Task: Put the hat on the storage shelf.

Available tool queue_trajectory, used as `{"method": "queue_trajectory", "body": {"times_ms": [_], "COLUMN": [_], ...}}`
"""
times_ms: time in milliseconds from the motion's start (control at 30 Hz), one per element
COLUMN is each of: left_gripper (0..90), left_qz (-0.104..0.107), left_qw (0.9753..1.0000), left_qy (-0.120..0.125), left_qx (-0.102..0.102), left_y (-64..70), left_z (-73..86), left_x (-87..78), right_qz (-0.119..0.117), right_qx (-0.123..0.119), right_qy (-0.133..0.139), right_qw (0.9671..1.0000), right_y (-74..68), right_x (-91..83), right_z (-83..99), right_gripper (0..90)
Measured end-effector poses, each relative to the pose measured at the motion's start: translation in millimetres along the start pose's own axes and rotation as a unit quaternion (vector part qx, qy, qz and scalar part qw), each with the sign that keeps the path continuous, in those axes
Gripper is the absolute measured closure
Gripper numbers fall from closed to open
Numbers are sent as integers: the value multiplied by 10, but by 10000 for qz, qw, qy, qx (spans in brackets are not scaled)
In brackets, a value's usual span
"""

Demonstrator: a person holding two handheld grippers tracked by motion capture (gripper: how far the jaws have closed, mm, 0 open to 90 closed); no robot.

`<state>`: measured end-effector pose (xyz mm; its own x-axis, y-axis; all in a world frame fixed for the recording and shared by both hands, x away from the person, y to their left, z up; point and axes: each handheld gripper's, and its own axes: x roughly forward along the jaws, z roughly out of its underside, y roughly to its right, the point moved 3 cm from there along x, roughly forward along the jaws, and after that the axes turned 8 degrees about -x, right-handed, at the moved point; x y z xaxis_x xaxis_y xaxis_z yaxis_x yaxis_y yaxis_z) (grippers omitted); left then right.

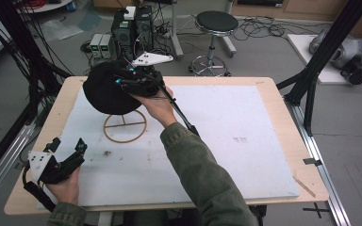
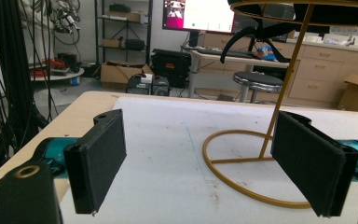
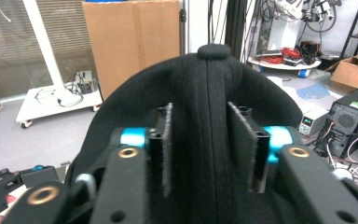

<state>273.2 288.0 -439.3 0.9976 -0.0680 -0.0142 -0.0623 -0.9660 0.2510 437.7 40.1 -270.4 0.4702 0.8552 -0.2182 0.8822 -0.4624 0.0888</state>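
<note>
With my right gripper (image 3: 205, 151) I am pinching a fold of the black cap (image 3: 200, 88) between half-closed jaws, holding it on top of the gold wire stand (image 1: 125, 126) on the white mat (image 1: 245, 141). My left gripper (image 2: 200, 163) is resting wide open and empty near the table's front left corner, facing the stand's ring base. I judge I am either seating or lifting the cap, so the next move calls for a steady vertical motion without tipping the stand.

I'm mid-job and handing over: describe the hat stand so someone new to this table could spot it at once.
Start at the white mat covering the wooden table. On its far left part stands a thin gold wire stand: a flat ring base with a crossbar and one slanted stem. A round black fabric cap sits on top; nothing else there is gold.
</note>
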Motion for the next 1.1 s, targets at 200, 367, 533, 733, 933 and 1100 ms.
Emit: {"method": "queue_trajectory", "body": {"times_ms": [200,367,533,733,933,1100], "left_gripper": [186,186,186,186,185,183], "left_qz": [31,14,26,47,81,103], "left_qw": [10000,10000,10000,10000,10000,9999], "left_qy": [-25,-1,20,14,8,16], "left_qx": [6,-6,0,8,22,62], "left_y": [-4,-13,-3,0,17,46], "left_z": [0,-7,-7,-7,-12,-19], "left_x": [-2,-7,-4,-3,-4,-8], "right_qz": [-36,1,494,575,995,1011], "right_qx": [142,246,437,449,311,361], "right_qy": [86,99,89,94,385,429], "right_qw": [9999,9996,9978,9973,9938,9933], "right_y": [36,76,152,237,261,321], "right_x": [-10,-40,-97,-179,-314,-445], "right_z": [0,-3,-5,17,114,146], "right_gripper": [559,448,295,178,123,122]}}
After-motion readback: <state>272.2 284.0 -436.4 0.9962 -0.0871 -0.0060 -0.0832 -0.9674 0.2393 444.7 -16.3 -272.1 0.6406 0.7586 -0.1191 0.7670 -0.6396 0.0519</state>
